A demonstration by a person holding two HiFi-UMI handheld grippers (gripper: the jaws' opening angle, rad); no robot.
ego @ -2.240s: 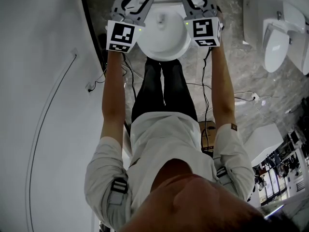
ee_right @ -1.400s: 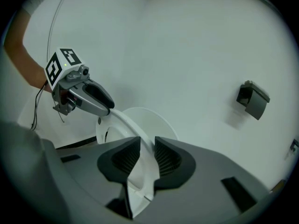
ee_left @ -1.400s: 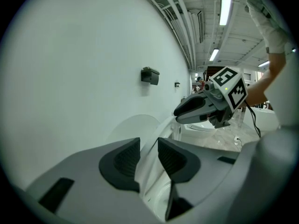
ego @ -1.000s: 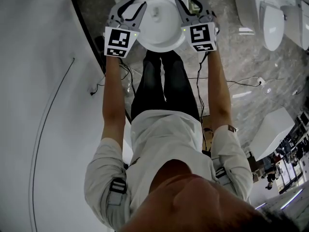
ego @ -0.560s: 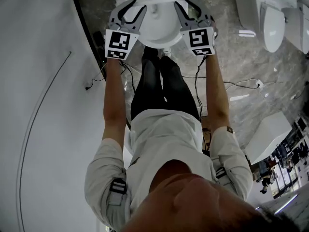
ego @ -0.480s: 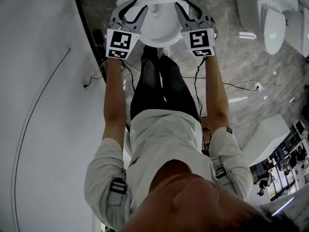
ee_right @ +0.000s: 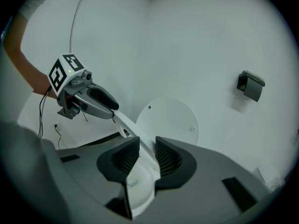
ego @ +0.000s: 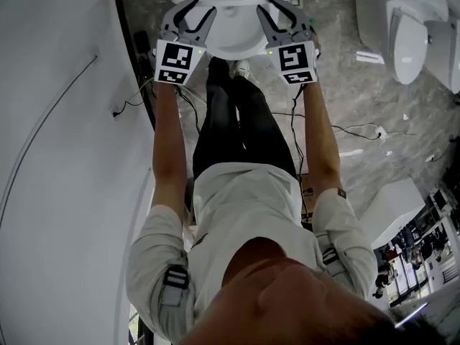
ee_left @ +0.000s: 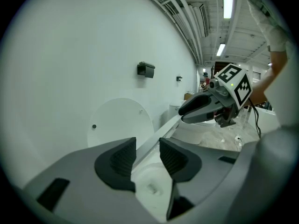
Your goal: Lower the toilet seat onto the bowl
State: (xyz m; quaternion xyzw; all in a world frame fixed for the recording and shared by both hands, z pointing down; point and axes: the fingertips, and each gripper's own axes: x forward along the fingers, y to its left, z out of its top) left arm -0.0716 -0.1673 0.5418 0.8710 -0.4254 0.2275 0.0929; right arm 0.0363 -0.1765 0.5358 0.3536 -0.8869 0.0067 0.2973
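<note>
Left tongs (ee_left: 147, 154) and right tongs (ee_right: 147, 155) flank the toilet bowl (ego: 231, 27), one at each side, with the jaws of both parted. The toilet seat (ee_left: 156, 135) lies roughly level over the bowl and spans from one pair of tongs to the other. Its thin rim runs through the gap of each pair, and the ribbed pads do not clamp it. Beyond both tongs a round white lid (ee_right: 166, 120) stands upright against the wall.
</note>
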